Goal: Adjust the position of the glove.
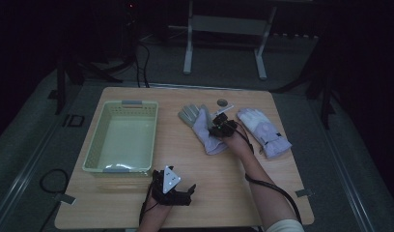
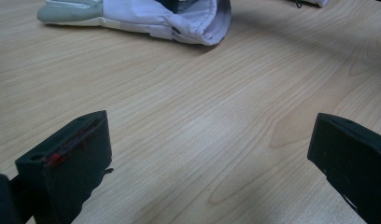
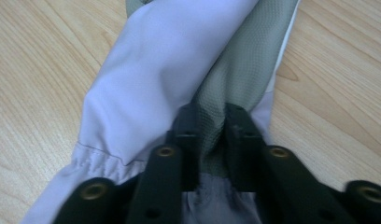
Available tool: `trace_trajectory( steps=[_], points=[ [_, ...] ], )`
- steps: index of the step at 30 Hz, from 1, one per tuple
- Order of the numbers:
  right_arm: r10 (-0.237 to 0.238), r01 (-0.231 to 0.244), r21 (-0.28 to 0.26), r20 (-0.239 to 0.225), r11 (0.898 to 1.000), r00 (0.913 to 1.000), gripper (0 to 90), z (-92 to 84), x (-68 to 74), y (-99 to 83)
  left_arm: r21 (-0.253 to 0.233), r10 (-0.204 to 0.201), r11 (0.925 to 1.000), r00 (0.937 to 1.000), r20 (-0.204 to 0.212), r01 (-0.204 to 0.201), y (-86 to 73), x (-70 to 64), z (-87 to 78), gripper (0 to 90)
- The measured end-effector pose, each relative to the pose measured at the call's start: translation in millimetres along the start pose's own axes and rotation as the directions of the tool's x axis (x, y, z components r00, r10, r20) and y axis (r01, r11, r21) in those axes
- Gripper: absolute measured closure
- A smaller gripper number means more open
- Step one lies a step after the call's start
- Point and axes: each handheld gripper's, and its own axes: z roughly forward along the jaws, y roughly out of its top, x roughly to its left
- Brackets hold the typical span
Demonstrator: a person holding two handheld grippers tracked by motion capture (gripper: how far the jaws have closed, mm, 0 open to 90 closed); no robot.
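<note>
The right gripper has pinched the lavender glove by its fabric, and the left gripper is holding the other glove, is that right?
Not quite. The right gripper does pinch the lavender glove, but the left gripper holds nothing: the left gripper view shows its jaws wide apart over bare table.

A dim lab or recording room — a lone wooden table [image 1: 137, 208] stands on grey carpet [image 1: 359, 159] edged with floor rails, cables [image 1: 48, 181] trailing across it, a metal frame stand [image 1: 224, 43] behind, blackness all round.
</note>
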Motion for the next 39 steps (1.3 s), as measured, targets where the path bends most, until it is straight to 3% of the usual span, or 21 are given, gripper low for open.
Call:
trace_trajectory(
  steps=[3,8,11,12,15,19,24,28,29,32,34,39],
  points=[
    [0.01,-0.01,-0.001,0.019,1.0,0.9998,85.5,-0.3,3.7,0.8,0.001,-0.001,1.0,1.0,0.001,0.001,0.1,0.0,0.2,0.0],
    [0.108,-0.107,-0.038,0.029,0.994,0.9937,87.9,-7.2,5.7,1.8,0.004,0.0,1.0,1.0,0.002,0.0,0.2,-0.2,0.5,0.0],
    [0.129,-0.126,-0.058,0.04,0.99,0.9909,88.0,-13.3,7.7,3.2,0.003,-0.001,1.0,1.0,0.003,0.001,0.2,0.0,0.4,0.0],
    [0.171,-0.167,-0.088,0.04,0.982,0.9845,88.0,-21.9,9.4,4.2,0.004,0.0,1.0,1.0,0.003,0.0,0.2,0.2,0.4,0.0],
    [0.211,-0.203,-0.129,0.054,0.971,0.9759,88.0,-33.7,12.9,5.6,0.003,-0.001,1.0,1.0,0.002,0.001,0.2,0.2,0.4,0.0],
    [0.284,-0.272,-0.161,0.058,0.949,0.957,88.0,-49.4,19.1,6.3,0.001,-0.001,1.0,1.0,-0.002,0.001,0.0,0.1,0.0,0.0],
    [0.338,-0.314,-0.198,0.1,0.928,0.9357,88.0,-68.1,31.1,2.6,0.0,0.004,1.0,1.0,-0.004,-0.004,0.0,0.1,-0.5,0.0],
    [0.363,-0.331,-0.233,0.107,0.914,0.9258,87.9,-86.4,41.3,-2.5,-0.001,0.002,1.0,1.0,-0.007,-0.002,-0.1,0.0,-0.4,0.0],
    [0.38,-0.348,-0.245,0.094,0.905,0.9204,87.9,-90.6,43.1,-4.9,0.0,0.002,1.0,1.0,-0.006,-0.002,0.0,0.0,-0.4,0.0],
    [0.397,-0.36,-0.275,0.093,0.892,0.913,87.9,-100.7,49.9,-13.1,0.0,0.001,1.0,1.0,-0.006,-0.001,0.0,-0.2,-0.2,0.0],
    [0.421,-0.381,-0.289,0.087,0.878,0.9029,87.9,-105.5,53.3,-20.3,0.0,0.001,1.0,1.0,-0.008,-0.001,0.0,-0.4,-0.2,0.0],
    [0.455,-0.411,-0.299,0.093,0.861,0.8855,87.8,-105.0,61.8,-37.3,0.0,0.001,1.0,0.9999,-0.01,-0.001,0.1,-0.5,-0.1,0.0]
  ],
)
